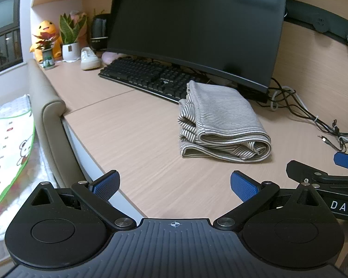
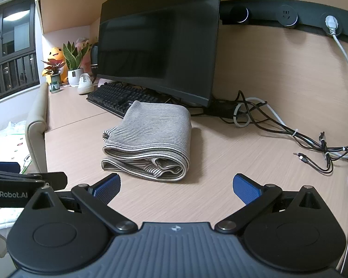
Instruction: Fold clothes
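A grey-and-white striped garment [image 1: 222, 125] [image 2: 150, 139] lies folded into a thick bundle on the wooden desk [image 1: 132, 134] [image 2: 232, 157], just in front of the keyboard. My left gripper [image 1: 175, 186] is open above the desk's near edge, short of the bundle and to its left, with nothing between its blue pads. My right gripper [image 2: 176, 187] is open too, a little short of the bundle's near fold and empty. Each gripper's body shows at the edge of the other's view.
A dark monitor [image 1: 197, 27] [image 2: 160, 46] and a black keyboard [image 1: 146, 74] [image 2: 113, 97] stand behind the garment. Tangled cables [image 2: 290, 134] [image 1: 313, 118] lie at the right. Potted plants [image 1: 69, 37], a plush toy [image 1: 46, 34] and a white shoe [image 1: 89, 59] sit far left. A padded rail [image 1: 46, 106] borders the desk's left side.
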Action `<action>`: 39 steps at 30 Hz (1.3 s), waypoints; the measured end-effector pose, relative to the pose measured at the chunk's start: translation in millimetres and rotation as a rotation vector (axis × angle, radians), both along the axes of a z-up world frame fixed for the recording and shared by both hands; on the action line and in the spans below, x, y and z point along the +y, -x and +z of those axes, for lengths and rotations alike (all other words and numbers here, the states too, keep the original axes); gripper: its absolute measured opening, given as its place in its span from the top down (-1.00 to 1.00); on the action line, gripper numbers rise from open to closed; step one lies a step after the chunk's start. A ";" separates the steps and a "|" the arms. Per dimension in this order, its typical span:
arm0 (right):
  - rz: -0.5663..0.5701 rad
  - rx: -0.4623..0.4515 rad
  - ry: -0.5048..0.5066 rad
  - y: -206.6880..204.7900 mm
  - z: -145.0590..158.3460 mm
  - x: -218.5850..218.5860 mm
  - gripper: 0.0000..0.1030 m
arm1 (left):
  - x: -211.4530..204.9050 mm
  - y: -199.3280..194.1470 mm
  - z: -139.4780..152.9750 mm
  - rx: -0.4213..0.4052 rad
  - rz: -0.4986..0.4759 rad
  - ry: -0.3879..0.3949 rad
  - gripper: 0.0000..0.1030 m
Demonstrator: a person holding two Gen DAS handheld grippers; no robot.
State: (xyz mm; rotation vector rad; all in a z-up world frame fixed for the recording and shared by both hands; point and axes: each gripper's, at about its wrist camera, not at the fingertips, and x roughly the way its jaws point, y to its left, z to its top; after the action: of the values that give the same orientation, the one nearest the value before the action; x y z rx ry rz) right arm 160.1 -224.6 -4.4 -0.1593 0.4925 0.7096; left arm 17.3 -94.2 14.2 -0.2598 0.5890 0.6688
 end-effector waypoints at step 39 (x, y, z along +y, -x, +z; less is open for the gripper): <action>0.019 0.019 0.001 0.5 -0.6 1.1 -1.00 | 0.1 0.8 -1.2 0.016 0.026 -0.016 -1.00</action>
State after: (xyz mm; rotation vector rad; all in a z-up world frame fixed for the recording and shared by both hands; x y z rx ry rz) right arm 159.5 -223.5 -5.0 -0.1587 0.5104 0.7301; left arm 16.5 -94.1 13.0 -0.2480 0.5960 0.7004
